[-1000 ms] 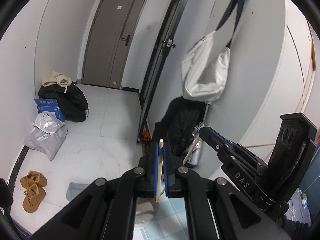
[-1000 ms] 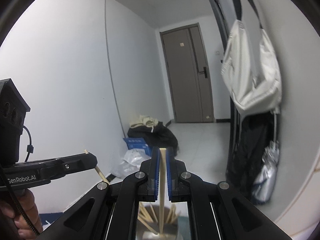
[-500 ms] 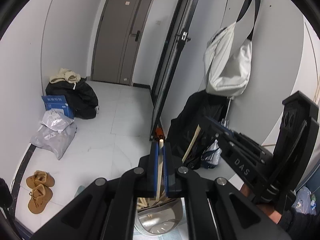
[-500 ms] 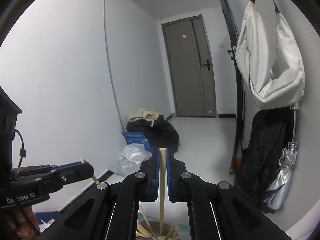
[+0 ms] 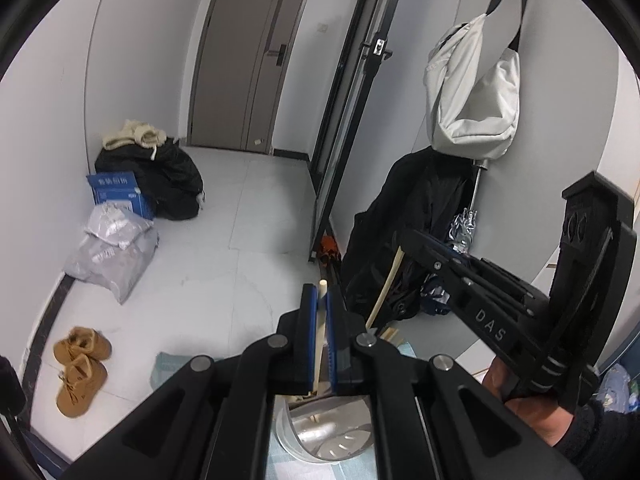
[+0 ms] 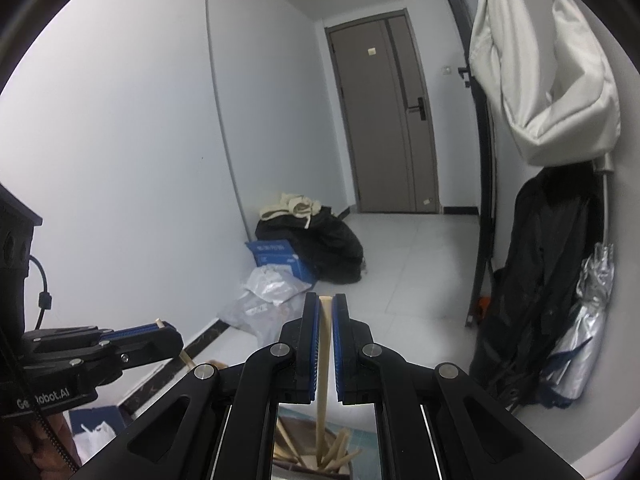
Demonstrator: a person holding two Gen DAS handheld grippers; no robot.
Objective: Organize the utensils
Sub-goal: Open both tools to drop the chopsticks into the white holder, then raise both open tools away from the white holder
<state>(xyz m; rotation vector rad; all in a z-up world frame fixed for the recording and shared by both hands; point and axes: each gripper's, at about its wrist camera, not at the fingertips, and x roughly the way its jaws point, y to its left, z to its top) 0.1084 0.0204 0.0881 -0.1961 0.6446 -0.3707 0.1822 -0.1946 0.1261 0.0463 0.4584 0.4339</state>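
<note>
The left gripper (image 5: 319, 300) is pinched tight on one pale wooden chopstick (image 5: 318, 344), whose long axis runs nearly upright between the blue pads, its top just clear of the fingertips and its lower end reaching down toward the metal holder (image 5: 320, 436) directly beneath the jaws. In the right wrist view the right gripper (image 6: 326, 308) is likewise closed on a second chopstick (image 6: 322, 376), also standing close to vertical, with its lower tip already among the sticks gathered in the holder (image 6: 320, 472) straight below. That vertical line is the relation the coming move appears to turn on: each held stick points down at the holder, so lowering along the stick's own axis and then parting the jaws would probably drop it in with the others. Both hands sit just above the holder, the left hand to one side of it and the right hand to the other; the right stick looks deeper in, so that hand is judged the nearer to letting go. Counted: two grippers, two held chopsticks, one holder. The loose sticks (image 6: 336, 454) inside the holder number roughly four or five in the right wrist view, but they overlap and the gripper bodies cover part of the opening, so an exact count cannot be given.
</note>
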